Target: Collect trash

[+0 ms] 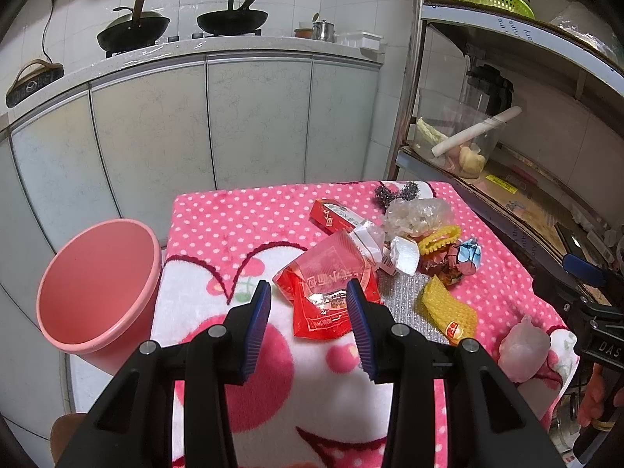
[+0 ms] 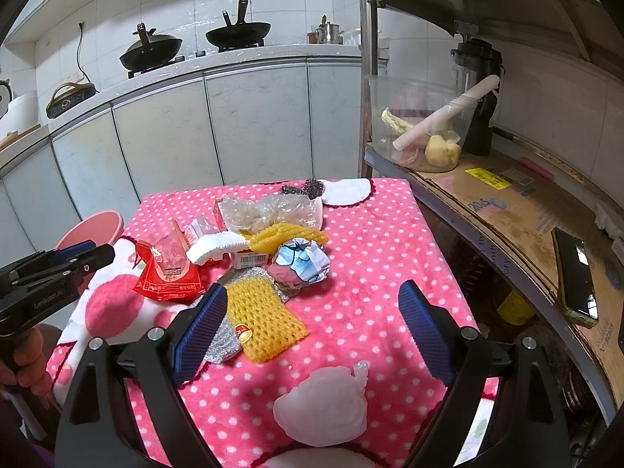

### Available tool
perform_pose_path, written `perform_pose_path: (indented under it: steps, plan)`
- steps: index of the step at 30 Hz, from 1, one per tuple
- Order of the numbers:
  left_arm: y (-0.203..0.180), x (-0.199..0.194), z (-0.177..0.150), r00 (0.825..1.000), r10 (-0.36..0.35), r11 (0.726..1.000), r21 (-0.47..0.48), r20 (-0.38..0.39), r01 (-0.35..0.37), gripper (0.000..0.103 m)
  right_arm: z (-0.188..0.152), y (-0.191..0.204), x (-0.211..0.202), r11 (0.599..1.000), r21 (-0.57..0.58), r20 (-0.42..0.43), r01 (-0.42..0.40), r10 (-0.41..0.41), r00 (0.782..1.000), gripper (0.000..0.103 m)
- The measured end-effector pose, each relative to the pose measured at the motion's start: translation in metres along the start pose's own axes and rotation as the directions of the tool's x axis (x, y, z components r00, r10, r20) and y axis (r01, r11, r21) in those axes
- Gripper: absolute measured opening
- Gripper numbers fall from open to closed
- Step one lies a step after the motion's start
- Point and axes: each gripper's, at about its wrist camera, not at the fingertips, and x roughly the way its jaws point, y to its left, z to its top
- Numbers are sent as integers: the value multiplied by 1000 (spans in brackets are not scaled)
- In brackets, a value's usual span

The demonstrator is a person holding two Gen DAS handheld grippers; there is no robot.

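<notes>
Both claws hang open and empty over the bench: left claw (image 1: 308,292) above a red wrapper (image 1: 331,304), right claw (image 2: 312,296) above a pale crumpled wad (image 2: 323,405). Mixed trash (image 2: 269,241) lies mid-cloth; a pink bin (image 1: 97,284) stands left.

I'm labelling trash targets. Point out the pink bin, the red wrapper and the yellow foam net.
pink bin (image 1: 99,284): left wrist view, inner wall.
red wrapper (image 1: 319,308): left wrist view, printed front.
yellow foam net (image 2: 265,318): right wrist view, mesh middle.

right tongs (image 2: 312,312) open | white wad (image 2: 323,405) below | yellow net (image 2: 265,319) left
</notes>
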Motion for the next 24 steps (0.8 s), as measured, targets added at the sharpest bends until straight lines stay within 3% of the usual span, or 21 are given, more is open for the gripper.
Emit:
perform_pose_path:
  steps: [24]
  plan:
    - [-1,-10,2,1000,0,1000,3,16,0,41,2,5,-5,1000,-4,12,-5,5,1000,90]
